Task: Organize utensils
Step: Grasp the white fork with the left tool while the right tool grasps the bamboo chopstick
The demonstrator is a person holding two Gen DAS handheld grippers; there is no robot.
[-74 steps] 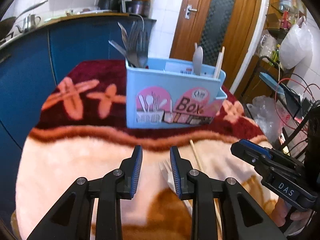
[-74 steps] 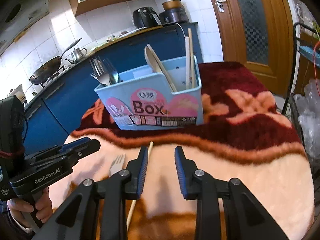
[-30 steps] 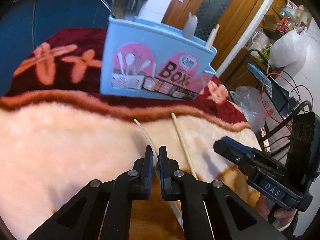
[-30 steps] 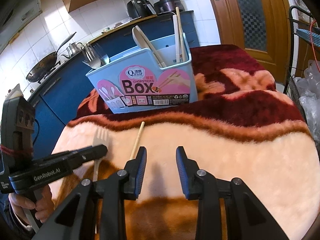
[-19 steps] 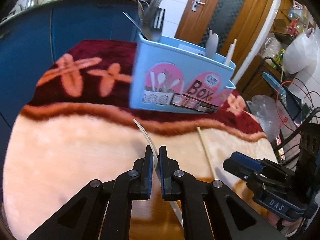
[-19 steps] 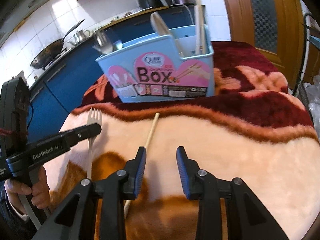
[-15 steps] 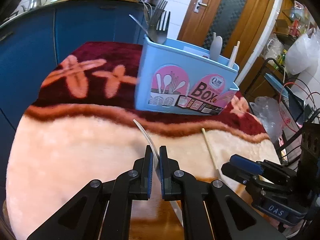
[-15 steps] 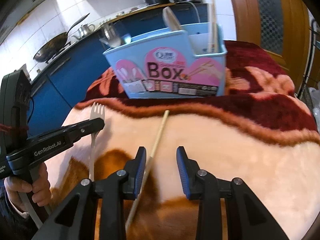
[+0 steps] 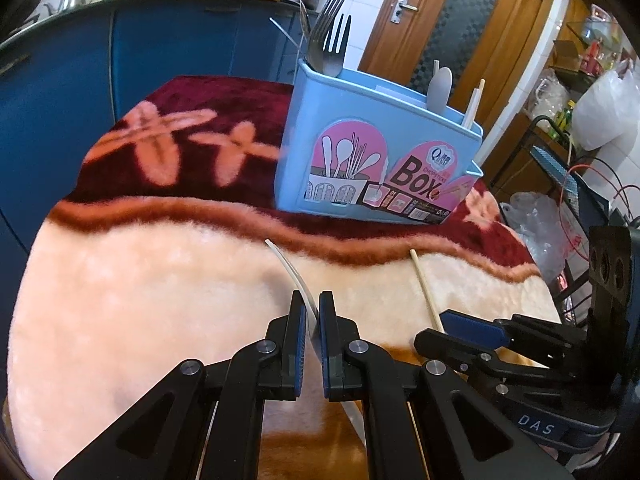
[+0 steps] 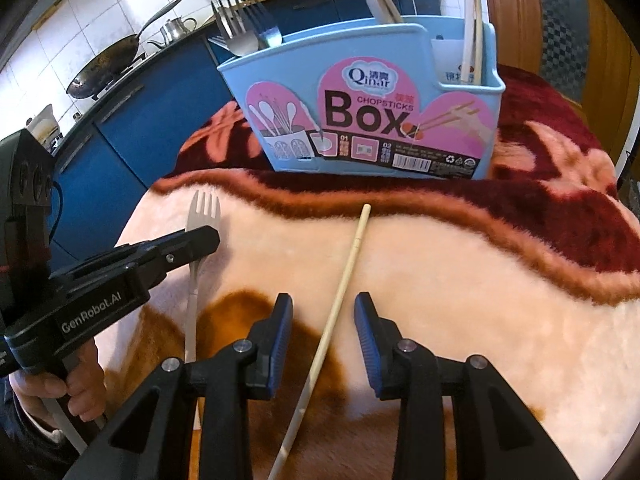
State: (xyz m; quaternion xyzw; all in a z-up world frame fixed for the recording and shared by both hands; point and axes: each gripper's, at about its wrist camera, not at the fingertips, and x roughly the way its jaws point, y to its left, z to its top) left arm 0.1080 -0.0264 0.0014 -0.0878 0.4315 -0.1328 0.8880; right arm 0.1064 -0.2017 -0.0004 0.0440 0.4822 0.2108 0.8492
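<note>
A light blue chopsticks box stands on the blanket, with forks at its left end and a spoon and chopsticks at its right. My left gripper is shut on a silver fork, held edge-on above the blanket with its tines forward. My right gripper is open, its jaws either side of a loose wooden chopstick lying on the blanket.
The table is covered by a plush blanket, cream in front and dark red behind. Blue kitchen cabinets stand behind it, with a wok and kettle on the counter. A wooden door and a cluttered rack are at the right.
My left gripper shut on the fork and lifted it off the blanket. My right gripper moved left and lower, over the loose chopstick, and stayed open.
</note>
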